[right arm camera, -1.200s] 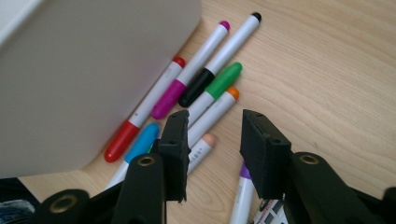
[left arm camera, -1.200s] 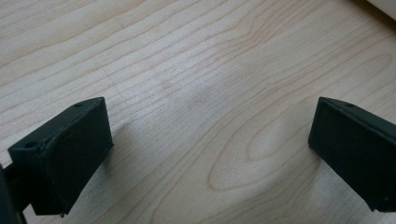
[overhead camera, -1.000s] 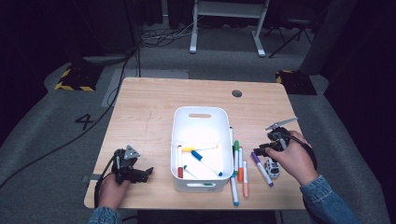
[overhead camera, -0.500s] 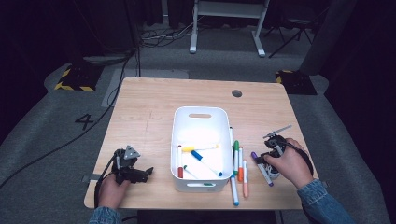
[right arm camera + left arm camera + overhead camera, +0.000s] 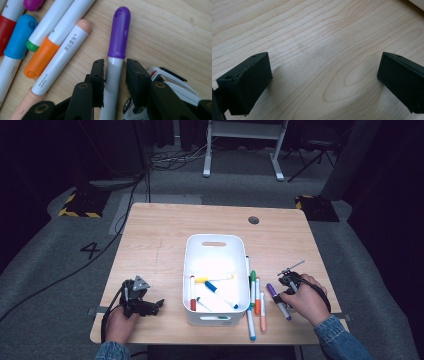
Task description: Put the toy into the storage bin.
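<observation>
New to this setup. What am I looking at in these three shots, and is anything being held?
No robot here: a person holds a two-jaw gripper in each hand. The high view looks down on the wooden table; the other two pictures come from cameras riding on each gripper.

On the table stands a white bin with several markers inside, and more markers lie loose beside it.

The left gripper rests near the table's front edge, jaws wide apart over bare wood.

The right gripper has its jaws on either side of a purple-capped marker and has just been closing. One jaw touches the barrel; a small gap shows at the other, so it is not gripped yet.
</observation>
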A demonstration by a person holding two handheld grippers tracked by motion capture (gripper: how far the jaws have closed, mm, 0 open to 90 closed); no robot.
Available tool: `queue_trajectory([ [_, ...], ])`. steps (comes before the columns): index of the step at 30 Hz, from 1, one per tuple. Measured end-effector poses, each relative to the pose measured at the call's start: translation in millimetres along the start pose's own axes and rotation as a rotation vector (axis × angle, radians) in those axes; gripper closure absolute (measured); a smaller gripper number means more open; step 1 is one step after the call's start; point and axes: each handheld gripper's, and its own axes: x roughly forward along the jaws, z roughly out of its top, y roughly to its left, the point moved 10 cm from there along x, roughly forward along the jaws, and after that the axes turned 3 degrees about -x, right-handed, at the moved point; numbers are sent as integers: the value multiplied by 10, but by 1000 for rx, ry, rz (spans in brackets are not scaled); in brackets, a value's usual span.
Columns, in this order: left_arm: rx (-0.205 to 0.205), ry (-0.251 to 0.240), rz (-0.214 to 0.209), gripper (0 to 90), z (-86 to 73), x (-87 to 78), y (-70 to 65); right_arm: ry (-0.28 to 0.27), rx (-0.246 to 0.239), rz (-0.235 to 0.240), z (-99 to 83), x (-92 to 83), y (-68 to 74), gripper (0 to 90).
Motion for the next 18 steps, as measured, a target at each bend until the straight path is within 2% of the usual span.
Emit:
queue_trajectory([
  [6,0,0,-1,0,0,0,-1,15,44,-4,-14,16,17,766],
  [10,0,0,-1,0,0,0,-1,14,60,-2,-1,19,12,770],
  [18,0,0,0,0,0,0,0,-39,59,25,81,-47,35,772],
])
